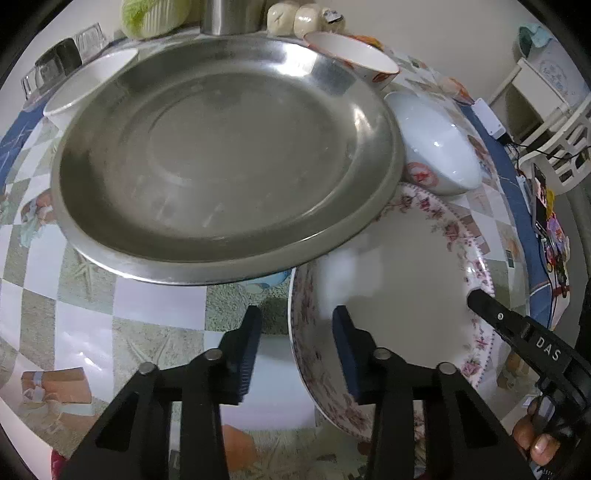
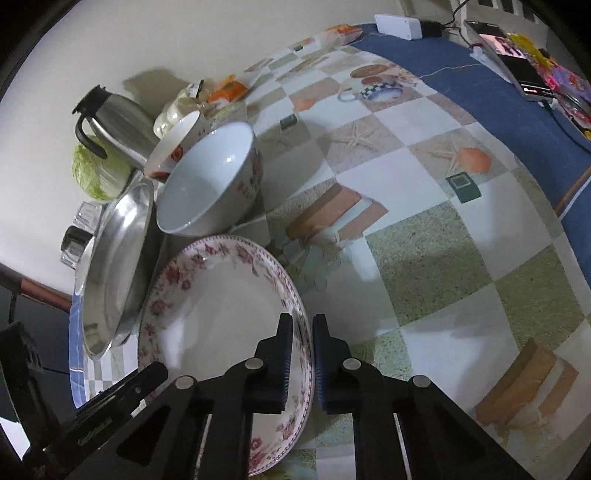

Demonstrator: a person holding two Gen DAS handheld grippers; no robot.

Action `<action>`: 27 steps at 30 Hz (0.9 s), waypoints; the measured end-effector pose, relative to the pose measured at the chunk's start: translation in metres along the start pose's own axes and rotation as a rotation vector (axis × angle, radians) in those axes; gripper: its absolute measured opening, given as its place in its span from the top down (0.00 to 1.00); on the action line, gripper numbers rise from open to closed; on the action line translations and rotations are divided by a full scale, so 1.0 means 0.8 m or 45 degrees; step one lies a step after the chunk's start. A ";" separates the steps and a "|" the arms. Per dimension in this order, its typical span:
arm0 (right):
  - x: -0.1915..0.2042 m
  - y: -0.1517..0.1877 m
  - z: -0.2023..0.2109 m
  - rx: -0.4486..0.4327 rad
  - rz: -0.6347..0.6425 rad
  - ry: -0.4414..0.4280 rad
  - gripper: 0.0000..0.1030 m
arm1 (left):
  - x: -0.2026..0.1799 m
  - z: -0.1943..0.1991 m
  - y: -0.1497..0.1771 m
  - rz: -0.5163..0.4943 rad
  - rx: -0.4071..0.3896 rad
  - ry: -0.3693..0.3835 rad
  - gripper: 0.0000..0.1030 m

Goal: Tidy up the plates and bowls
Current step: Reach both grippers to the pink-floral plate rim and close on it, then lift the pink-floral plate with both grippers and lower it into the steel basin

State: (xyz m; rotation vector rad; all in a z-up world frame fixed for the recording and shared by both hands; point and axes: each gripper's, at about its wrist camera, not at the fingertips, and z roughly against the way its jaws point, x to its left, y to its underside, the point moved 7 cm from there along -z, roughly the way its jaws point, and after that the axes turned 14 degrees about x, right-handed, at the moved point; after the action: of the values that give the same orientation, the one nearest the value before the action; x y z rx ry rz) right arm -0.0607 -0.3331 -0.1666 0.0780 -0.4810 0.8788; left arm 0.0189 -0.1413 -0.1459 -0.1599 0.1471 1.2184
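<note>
A floral-rimmed white plate (image 1: pixel 406 280) (image 2: pixel 221 314) lies on the table, partly under the edge of a large steel plate (image 1: pixel 221 155) (image 2: pixel 114 258). My right gripper (image 2: pixel 303 325) is shut on the floral plate's right rim; it shows in the left wrist view (image 1: pixel 476 297). My left gripper (image 1: pixel 297 317) is open and straddles the plate's near-left rim, not clamped. A white bowl (image 1: pixel 439 144) (image 2: pixel 210 177) stands beyond the plates. A red-patterned bowl (image 1: pixel 351 55) (image 2: pixel 173 147) is behind it. Another white bowl (image 1: pixel 88 85) sits at the far left.
The checkered tablecloth (image 2: pixel 406 240) covers the table. A steel thermos jug (image 2: pixel 118 122), a cabbage (image 2: pixel 92 173) and glass tumblers (image 1: pixel 59 62) stand at the back. A phone (image 2: pixel 517 62) and a white box (image 2: pixel 399 24) lie on the blue border.
</note>
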 end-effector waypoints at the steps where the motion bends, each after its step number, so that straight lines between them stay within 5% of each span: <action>1: -0.001 0.001 -0.003 0.010 -0.007 -0.010 0.88 | 0.001 0.000 -0.001 -0.001 -0.007 -0.005 0.65; 7: -0.002 0.001 -0.006 0.009 -0.007 -0.020 0.88 | -0.004 0.000 -0.006 -0.020 -0.023 0.037 0.77; 27: -0.020 -0.002 0.016 -0.063 -0.063 -0.053 0.88 | -0.036 0.008 -0.024 -0.108 -0.077 0.144 0.81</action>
State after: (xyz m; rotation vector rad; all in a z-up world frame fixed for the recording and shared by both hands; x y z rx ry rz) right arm -0.0728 -0.3492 -0.1618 0.0632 -0.5371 0.8175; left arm 0.0272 -0.1730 -0.1328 -0.2852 0.1999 1.1302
